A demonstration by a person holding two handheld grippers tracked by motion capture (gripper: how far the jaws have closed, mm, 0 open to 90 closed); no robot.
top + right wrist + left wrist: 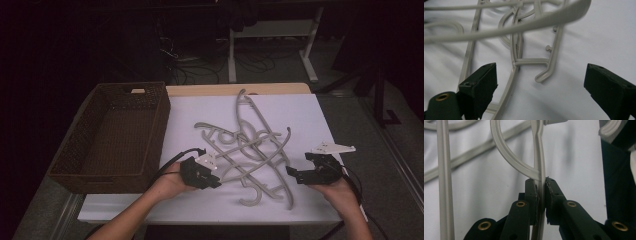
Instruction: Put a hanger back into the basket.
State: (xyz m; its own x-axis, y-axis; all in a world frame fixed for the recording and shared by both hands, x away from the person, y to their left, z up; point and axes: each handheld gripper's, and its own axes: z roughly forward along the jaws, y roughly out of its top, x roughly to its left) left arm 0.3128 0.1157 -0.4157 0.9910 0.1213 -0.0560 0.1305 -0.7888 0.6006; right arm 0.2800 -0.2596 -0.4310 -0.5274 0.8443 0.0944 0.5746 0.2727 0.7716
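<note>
A tangle of several grey plastic hangers (250, 147) lies on the white sheet in the middle of the table. My left gripper (215, 181) is at the pile's near-left edge, shut on a thin bar of one grey hanger (541, 170), which runs up between its pads. On the pile's right side my right gripper (295, 172) stands open and points left at the hangers. In the right gripper view its jaws are wide apart with a hanger's hooked end (544, 75) lying on the sheet between and beyond them, untouched.
A dark brown wicker basket (85, 165), with nothing in it, stands on the table's left side beside the pile. The white sheet (300, 110) covers the table to its edges. Table legs and cables lie on the dark floor behind.
</note>
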